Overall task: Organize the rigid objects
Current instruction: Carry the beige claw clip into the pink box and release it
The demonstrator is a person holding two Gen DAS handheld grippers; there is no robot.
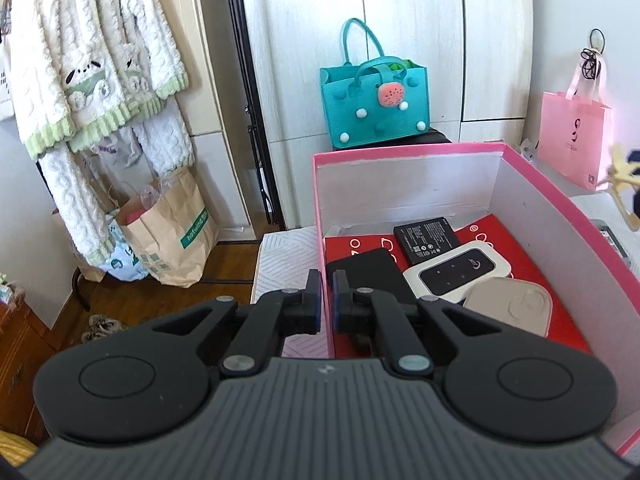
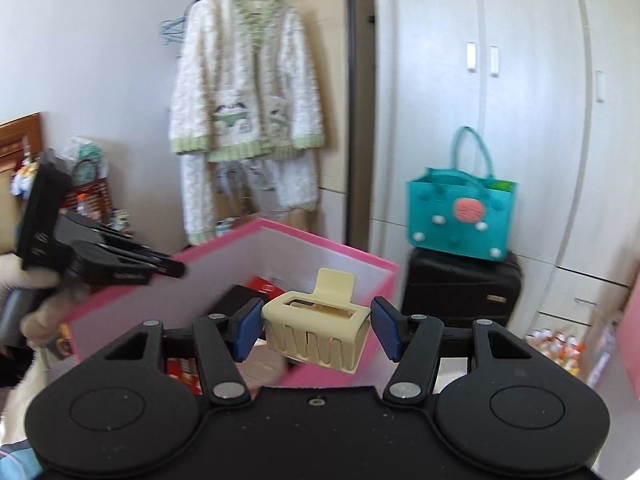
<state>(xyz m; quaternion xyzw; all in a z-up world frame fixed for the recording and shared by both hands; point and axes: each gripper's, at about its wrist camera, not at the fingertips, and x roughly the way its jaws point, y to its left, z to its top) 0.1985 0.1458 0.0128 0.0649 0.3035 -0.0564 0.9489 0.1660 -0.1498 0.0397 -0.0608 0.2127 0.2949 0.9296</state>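
Observation:
A pink box [image 1: 408, 152] with white inner walls holds a black battery [image 1: 426, 240], a white and black pocket router [image 1: 456, 272], a beige cover [image 1: 508, 304] and a black flat device [image 1: 368, 276] on a red sheet. My left gripper [image 1: 327, 280] is shut on the box's left wall, one finger inside and one outside. My right gripper [image 2: 317, 330] is shut on a cream hair claw clip [image 2: 320, 320], held in the air above the near edge of the box [image 2: 320, 240]. The clip [image 1: 620, 168] shows blurred at the right edge of the left wrist view.
A teal felt bag [image 2: 460, 216] sits on a black suitcase [image 2: 460, 288] against the white wardrobe behind the box. A pink paper bag [image 1: 574, 140] hangs at the right. Fleece garments [image 1: 92, 60] hang at the left above paper bags [image 1: 176, 232] on the wooden floor.

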